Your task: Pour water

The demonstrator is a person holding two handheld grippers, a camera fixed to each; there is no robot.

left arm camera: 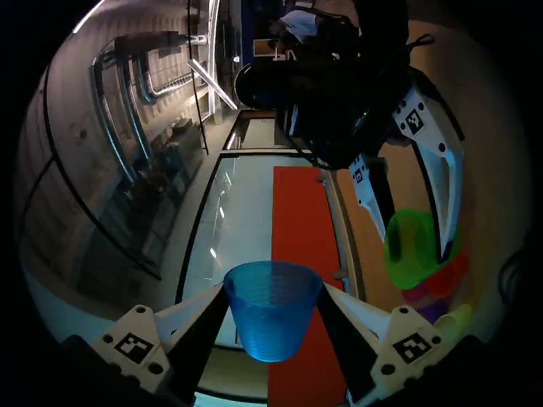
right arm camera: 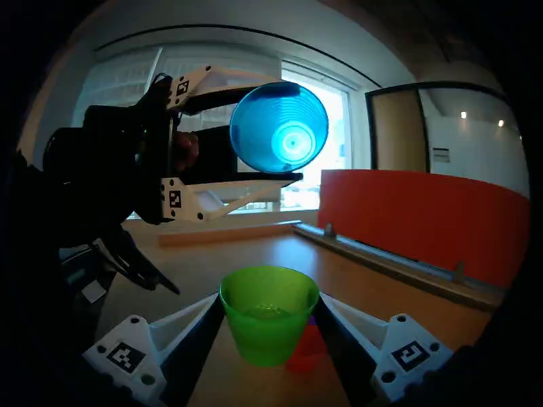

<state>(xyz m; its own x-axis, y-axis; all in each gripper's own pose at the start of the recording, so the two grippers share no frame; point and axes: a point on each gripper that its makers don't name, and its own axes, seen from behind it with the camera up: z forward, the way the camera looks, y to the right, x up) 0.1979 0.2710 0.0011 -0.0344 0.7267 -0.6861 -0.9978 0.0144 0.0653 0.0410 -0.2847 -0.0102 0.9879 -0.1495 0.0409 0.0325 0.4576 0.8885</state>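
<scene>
Right gripper view, 6 o'clock, nearest: we see right gripper (right arm camera: 269, 300) part-closed, both fingers pressing upright green cup (right arm camera: 268, 329), held level to receive. 12 o'clock, farther: left gripper (right arm camera: 284, 132) clamps blue cup (right arm camera: 278, 127), tipped sideways above, we judge for pouring. Water itself unclear.
</scene>
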